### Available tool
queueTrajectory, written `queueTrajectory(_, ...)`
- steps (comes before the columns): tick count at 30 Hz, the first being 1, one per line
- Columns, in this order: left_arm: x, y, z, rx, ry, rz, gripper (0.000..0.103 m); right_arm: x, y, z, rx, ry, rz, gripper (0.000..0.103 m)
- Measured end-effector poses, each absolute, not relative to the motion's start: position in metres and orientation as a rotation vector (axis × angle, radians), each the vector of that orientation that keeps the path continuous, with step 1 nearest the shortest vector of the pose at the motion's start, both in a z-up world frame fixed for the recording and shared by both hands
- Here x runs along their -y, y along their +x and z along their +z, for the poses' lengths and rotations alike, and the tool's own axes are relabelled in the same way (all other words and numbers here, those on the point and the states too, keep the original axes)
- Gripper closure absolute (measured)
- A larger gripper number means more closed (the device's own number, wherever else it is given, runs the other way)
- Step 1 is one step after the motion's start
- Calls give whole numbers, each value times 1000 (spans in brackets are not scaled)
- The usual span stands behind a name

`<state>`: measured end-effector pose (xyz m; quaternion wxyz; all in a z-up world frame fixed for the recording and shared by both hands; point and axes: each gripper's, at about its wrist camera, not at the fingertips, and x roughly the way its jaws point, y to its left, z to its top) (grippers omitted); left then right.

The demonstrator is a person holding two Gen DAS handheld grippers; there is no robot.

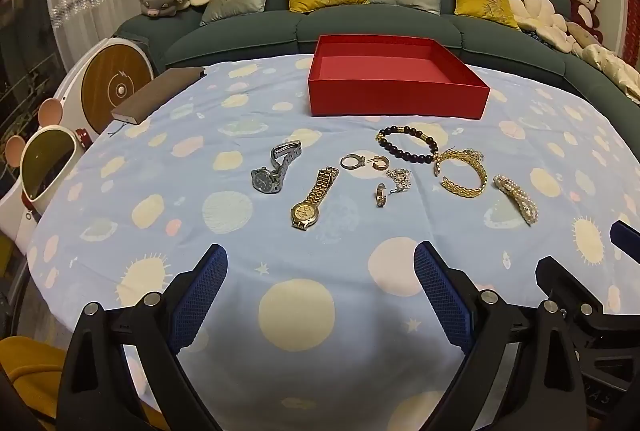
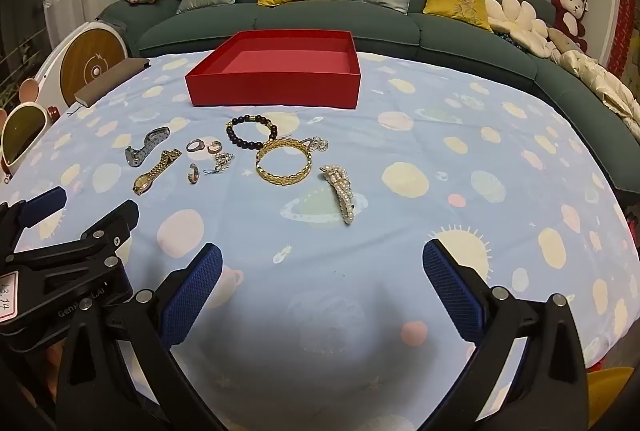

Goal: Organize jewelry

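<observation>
An empty red box (image 1: 396, 97) (image 2: 276, 87) stands at the table's far side. In front of it lie a silver watch (image 1: 276, 167) (image 2: 146, 147), a gold watch (image 1: 314, 199) (image 2: 156, 171), a dark bead bracelet (image 1: 408, 143) (image 2: 250, 133), a gold bangle (image 1: 462, 173) (image 2: 284, 161), a pearl hair clip (image 1: 516, 203) (image 2: 342, 191), rings (image 1: 352, 162) (image 2: 196, 145) and small earrings (image 1: 380, 195). My left gripper (image 1: 320, 267) is open and empty, short of the gold watch. My right gripper (image 2: 322, 267) is open and empty, short of the pearl clip.
The table carries a light blue cloth with planet prints (image 1: 240, 135). A brown notebook (image 1: 160, 93) lies at its far left edge. A green sofa with cushions (image 1: 360, 11) runs behind. White toy-like devices (image 1: 44, 159) stand to the left.
</observation>
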<state>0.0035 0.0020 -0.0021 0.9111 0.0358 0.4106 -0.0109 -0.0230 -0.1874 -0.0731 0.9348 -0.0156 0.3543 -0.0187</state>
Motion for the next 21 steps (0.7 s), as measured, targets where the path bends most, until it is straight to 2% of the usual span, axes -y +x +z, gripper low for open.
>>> queueTrajectory(2,1,-3,1,-789,94,-6,11,187,-23,-73,-720,-29,-42,5)
queueTrajectory(21,4,-7,4,-804,87,4,11,188,-28,-75,-725,0,-32,5)
